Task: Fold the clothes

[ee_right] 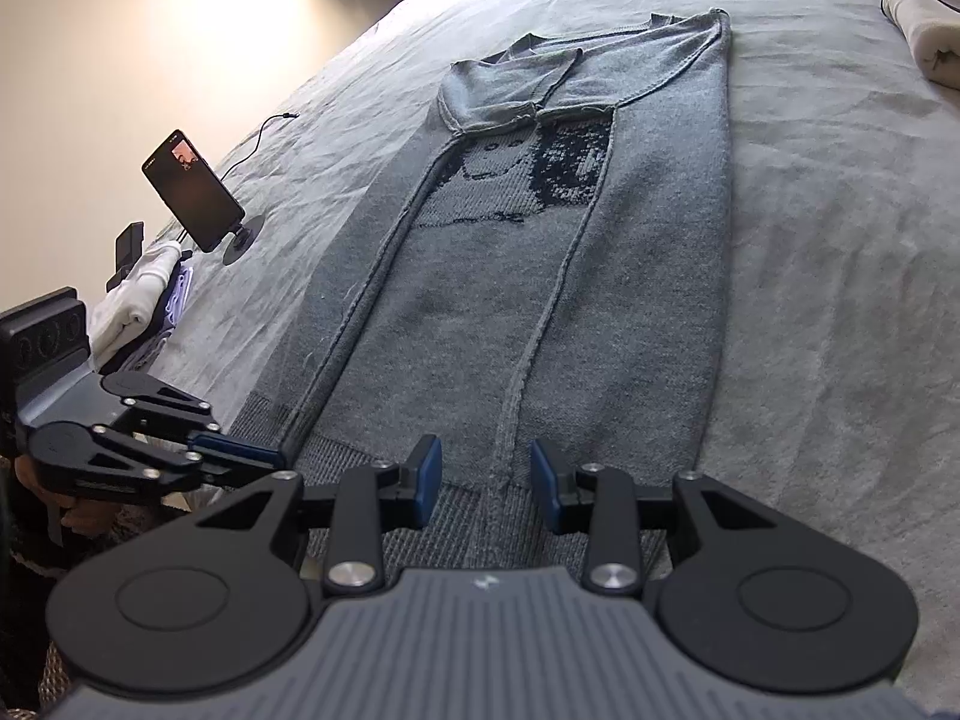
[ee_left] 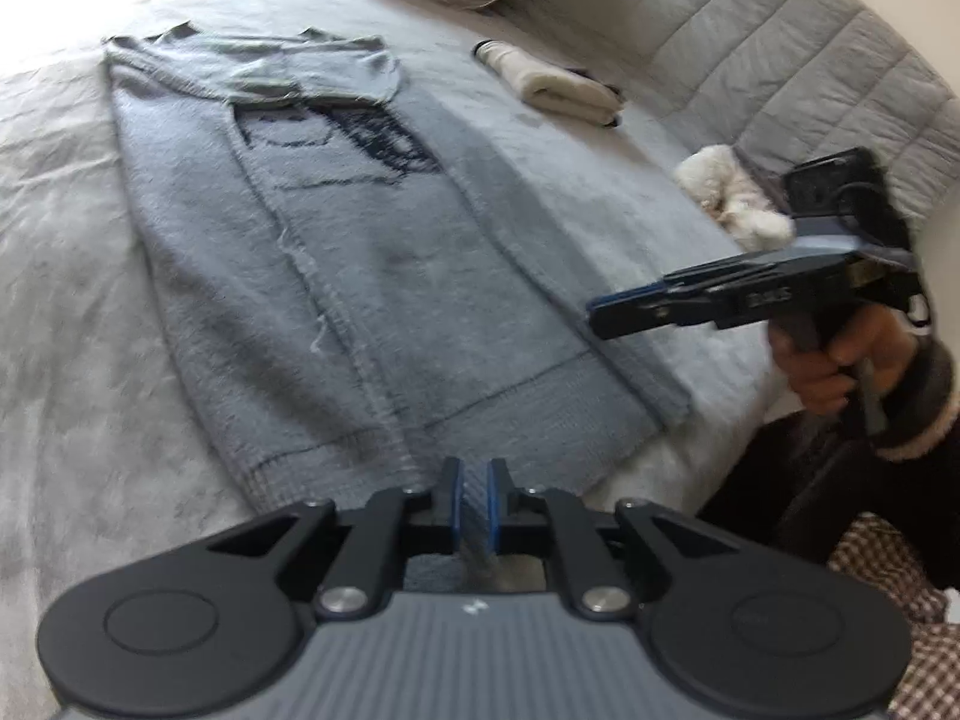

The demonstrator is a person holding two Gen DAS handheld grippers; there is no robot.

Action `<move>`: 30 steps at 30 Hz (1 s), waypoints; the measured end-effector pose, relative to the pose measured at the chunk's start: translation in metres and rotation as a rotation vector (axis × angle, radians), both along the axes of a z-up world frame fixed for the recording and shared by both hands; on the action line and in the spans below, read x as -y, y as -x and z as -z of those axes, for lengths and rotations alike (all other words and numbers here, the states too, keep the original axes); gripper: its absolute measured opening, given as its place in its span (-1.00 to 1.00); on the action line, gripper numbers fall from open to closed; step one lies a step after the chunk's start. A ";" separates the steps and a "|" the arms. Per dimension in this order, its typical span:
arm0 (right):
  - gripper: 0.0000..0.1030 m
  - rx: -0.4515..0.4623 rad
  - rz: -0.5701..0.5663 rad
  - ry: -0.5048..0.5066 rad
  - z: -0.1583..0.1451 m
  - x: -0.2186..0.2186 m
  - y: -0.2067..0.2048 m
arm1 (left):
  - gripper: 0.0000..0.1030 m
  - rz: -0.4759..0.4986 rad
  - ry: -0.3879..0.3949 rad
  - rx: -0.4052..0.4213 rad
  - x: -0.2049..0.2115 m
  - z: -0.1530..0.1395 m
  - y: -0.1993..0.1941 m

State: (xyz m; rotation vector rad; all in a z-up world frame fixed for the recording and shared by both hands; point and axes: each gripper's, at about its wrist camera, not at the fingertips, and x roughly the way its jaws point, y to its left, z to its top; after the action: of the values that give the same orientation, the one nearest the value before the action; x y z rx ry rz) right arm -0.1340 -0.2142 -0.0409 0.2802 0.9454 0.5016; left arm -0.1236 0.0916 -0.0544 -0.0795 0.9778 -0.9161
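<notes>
A: Where is the sweater found?

B: It is laid flat on the grey bedspread, with both side panels already folded inward over the middle, so that a long, narrow strip is formed.

A: And how is its long axis set?

B: It is run away from both cameras. The ribbed hem is kept at the near edge of the bed, and the neckline and folded sleeves are pointed toward the far side. A dark knitted picture is seen between the two folded edges, nearer the neck.

A: What is held by the left gripper?

B: Its jaws are closed almost fully, and a pinch of the ribbed hem is clamped between the blue pads, at the near left corner of the strip.

A: And the right gripper?

B: Its jaws are kept partly apart, over the hem near the right-hand fold seam. The hem is seen between the pads, but whether the fabric is pressed cannot be told.

A: What else is seen on the bed?

B: A rolled white towel is placed beyond the sweater, and a phone is propped on a stand.
</notes>
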 end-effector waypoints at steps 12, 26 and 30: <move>-0.27 -0.005 0.012 -0.008 0.000 0.008 -0.003 | -0.64 -0.046 -0.044 -0.009 -0.016 0.006 -0.008; -0.26 -0.028 -0.002 -0.012 0.002 0.008 -0.004 | -0.47 -0.066 0.009 0.025 -0.023 -0.002 -0.014; -0.26 -0.028 0.032 -0.020 -0.004 0.007 -0.019 | -0.46 -0.177 0.050 0.014 -0.026 -0.007 -0.036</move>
State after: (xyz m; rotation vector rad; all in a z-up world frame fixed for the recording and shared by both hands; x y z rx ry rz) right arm -0.1155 -0.2210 -0.0366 0.3210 0.9624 0.4787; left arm -0.0878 0.1177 -0.0479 -0.1987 0.9191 -0.7780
